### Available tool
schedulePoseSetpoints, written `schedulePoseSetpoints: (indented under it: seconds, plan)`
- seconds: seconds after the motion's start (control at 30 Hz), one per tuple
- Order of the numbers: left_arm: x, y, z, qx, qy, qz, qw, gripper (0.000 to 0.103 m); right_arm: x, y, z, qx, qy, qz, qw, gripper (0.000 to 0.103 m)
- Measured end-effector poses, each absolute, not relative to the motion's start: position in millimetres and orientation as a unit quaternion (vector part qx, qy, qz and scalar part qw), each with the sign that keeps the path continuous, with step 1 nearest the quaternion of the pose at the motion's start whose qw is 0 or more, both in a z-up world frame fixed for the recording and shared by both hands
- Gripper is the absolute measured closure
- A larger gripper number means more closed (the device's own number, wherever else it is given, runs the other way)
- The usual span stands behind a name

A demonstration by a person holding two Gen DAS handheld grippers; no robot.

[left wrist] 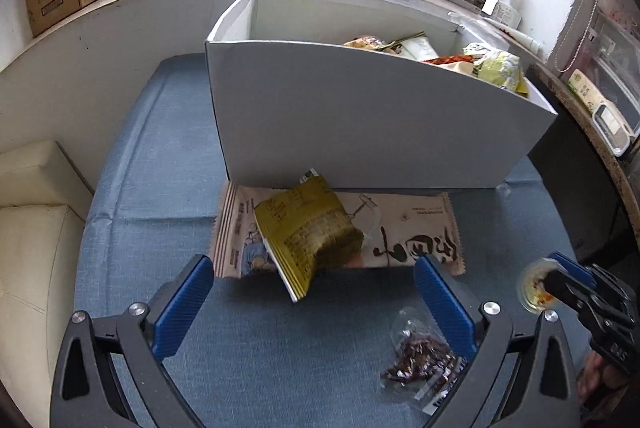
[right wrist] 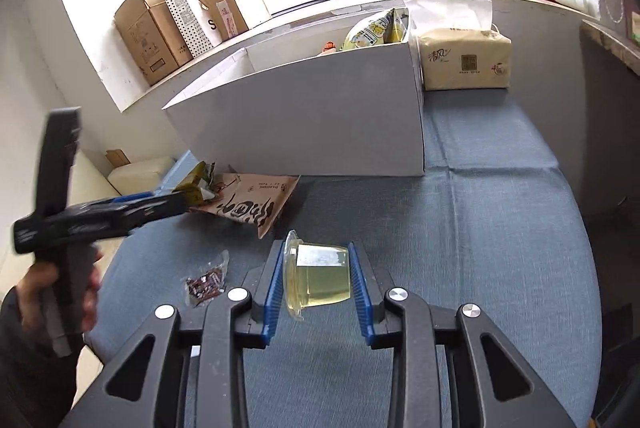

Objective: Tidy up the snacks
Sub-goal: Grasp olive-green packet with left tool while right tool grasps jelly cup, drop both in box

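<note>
Right gripper [right wrist: 316,278] clamps a clear jelly cup [right wrist: 318,278] before the white box [right wrist: 304,124]. Left gripper [left wrist: 314,290], jaws wide, empty, faces the olive snack packet [left wrist: 308,232] lying against that box's front.

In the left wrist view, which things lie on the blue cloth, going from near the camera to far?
Clear packet of dark red snacks → olive-yellow snack packet, lying on the beige printed snack bag → white box with snacks inside.
</note>
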State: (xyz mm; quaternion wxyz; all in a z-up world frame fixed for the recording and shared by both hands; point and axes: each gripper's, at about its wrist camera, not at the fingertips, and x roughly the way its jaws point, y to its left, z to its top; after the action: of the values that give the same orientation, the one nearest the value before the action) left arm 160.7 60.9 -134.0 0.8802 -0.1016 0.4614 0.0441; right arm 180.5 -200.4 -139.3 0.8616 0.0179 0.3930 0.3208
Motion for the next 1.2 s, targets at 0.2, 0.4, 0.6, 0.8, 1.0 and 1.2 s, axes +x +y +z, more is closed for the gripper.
schedulePoseSetpoints:
  seconds: [0.2,0.4,0.6,0.8,1.0,1.2]
  plan:
    - [188,60,-155,-0.080,0.485,0.060,0.869,0.001,176,-211,-138,0.031,0.393,0.318,0.862,0.070]
    - [180,63,-149,-0.075,0.470,0.047,0.878,0.040,177,-214,-140,0.038,0.397,0.314,0.862,0.070]
    - [151,73,-132,-0.093,0.447,0.027,0.889,0.046,174,-210,-139,0.037,0.396,0.319,0.860,0.070]
    - [110,64,-93,-0.110,0.414,-0.020,0.903,0.046,169,-204,-133,0.036,0.390,0.329,0.859,0.070]
    - [93,47,-44,-0.095,0.382,-0.038,0.919,0.045,164,-199,-114,0.032,0.371,0.344,0.862,0.070]
    - [108,45,-2,-0.078,0.348,-0.044,0.933,0.045,172,-194,-73,0.031,0.335,0.360,0.870,0.070]
